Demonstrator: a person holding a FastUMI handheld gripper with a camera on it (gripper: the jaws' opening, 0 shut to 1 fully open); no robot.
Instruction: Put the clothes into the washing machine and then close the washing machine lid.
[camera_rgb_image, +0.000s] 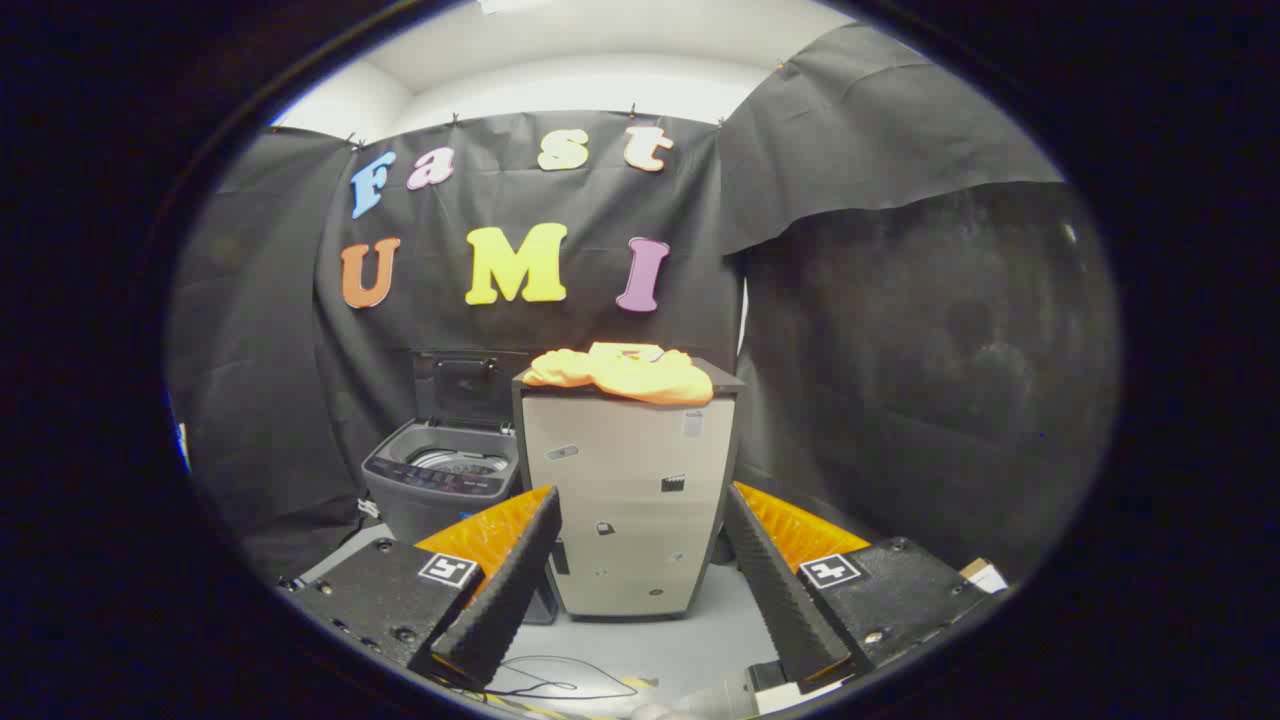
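From the gripper view, the claw (640, 510) has its two fingers spread wide apart with nothing between them but open air; the fingers (510, 580) rise from either side and frame the scene ahead. Well beyond them stands a tall pale cabinet with a dark top and small stickers on its front (625, 500), resting on the light grey floor (650, 640). On the cabinet's dark top lies the crumpled orange and yellow clothing (622, 371), bunched in a loose heap that spreads across most of the top. Just beside the cabinet, on the side of the left finger and lower than the cabinet's top, sits the small grey top-loading washing machine (440, 480); its dark lid (465, 385) stands upright at the back, open, and the shiny drum opening shows below it behind a dark control panel. The clothing and the washer are apart, the garment being higher and to one side. A thin dark cable (550, 685) loops on the floor close to the fingers.
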